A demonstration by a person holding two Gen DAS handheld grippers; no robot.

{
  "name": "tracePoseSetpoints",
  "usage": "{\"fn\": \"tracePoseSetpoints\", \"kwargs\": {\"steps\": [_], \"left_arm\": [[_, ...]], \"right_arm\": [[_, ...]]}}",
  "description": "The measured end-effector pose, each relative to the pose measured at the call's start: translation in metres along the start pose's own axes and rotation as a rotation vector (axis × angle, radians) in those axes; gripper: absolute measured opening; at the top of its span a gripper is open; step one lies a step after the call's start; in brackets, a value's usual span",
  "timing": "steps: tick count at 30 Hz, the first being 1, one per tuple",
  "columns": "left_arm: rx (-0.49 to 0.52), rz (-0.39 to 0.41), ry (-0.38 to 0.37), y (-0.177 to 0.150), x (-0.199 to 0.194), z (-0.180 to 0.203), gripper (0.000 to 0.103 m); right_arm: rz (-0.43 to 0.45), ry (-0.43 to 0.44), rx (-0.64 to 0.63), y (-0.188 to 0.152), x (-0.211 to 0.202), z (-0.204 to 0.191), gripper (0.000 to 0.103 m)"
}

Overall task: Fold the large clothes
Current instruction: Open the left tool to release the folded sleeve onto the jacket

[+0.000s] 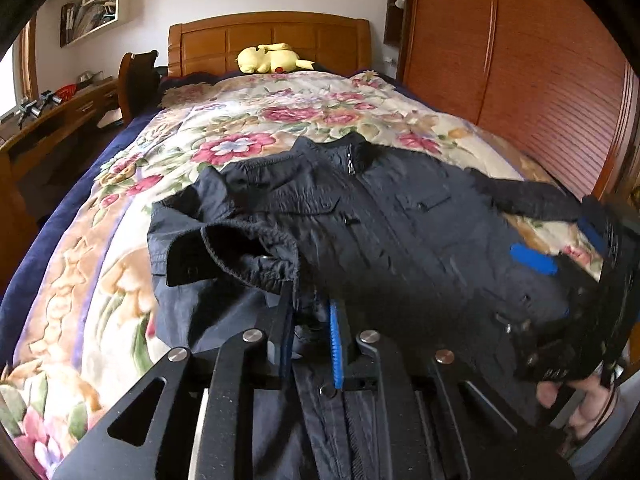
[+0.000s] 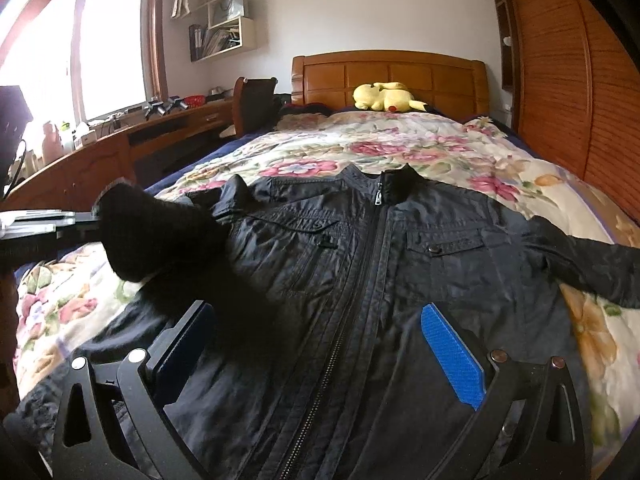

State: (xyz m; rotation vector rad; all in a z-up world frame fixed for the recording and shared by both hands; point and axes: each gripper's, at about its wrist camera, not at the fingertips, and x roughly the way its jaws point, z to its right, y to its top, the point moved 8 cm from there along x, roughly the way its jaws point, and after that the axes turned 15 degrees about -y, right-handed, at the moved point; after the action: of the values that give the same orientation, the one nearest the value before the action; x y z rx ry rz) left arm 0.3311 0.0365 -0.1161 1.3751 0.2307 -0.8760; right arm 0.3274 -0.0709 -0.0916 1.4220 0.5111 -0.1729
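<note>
Two grippers work over a black jacket (image 2: 380, 272) that lies front up, zipped, on the floral bedspread (image 2: 400, 140). We see our left gripper (image 1: 310, 308) pinched on the ribbed cuff of one sleeve (image 1: 248, 252), lifted and drawn over the chest. Our right gripper (image 2: 320, 344) hangs spread wide above the jacket's lower front, holding nothing. One yellow plush toy (image 2: 384, 98) rests by the headboard

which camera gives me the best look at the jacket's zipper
The right wrist view. There the zipper of the black jacket runs unobstructed from the collar down between the open right gripper. In the left wrist view, only the zipper's top shows sharply; lower down, the lifted sleeve cuff and left gripper cover it.
</note>
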Motion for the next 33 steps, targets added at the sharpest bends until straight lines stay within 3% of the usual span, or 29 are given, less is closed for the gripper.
{"fn": "tracePoseSetpoints", "kwargs": {"steps": [4,11,14,17,33], "left_arm": [[-0.037,0.05,-0.01,-0.007,-0.007,-0.003,0.038],[-0.054,0.101,0.029,-0.032,-0.02,-0.014,0.043],[-0.08,0.129,0.035,-0.042,-0.022,-0.027,0.067],[-0.094,0.184,0.078,-0.048,-0.032,-0.047,0.078],[-0.073,0.22,0.172,-0.07,-0.084,-0.112,0.088]], "right_arm": [[0.0,0.001,-0.011,0.003,-0.005,0.008,0.103],[-0.012,0.039,-0.009,0.003,-0.01,0.008,0.103],[-0.014,0.057,-0.013,0.004,-0.008,0.006,0.103],[-0.014,0.064,-0.027,0.003,-0.007,0.002,0.103],[-0.104,0.148,-0.256,0.013,-0.014,-0.08,0.098]]}}
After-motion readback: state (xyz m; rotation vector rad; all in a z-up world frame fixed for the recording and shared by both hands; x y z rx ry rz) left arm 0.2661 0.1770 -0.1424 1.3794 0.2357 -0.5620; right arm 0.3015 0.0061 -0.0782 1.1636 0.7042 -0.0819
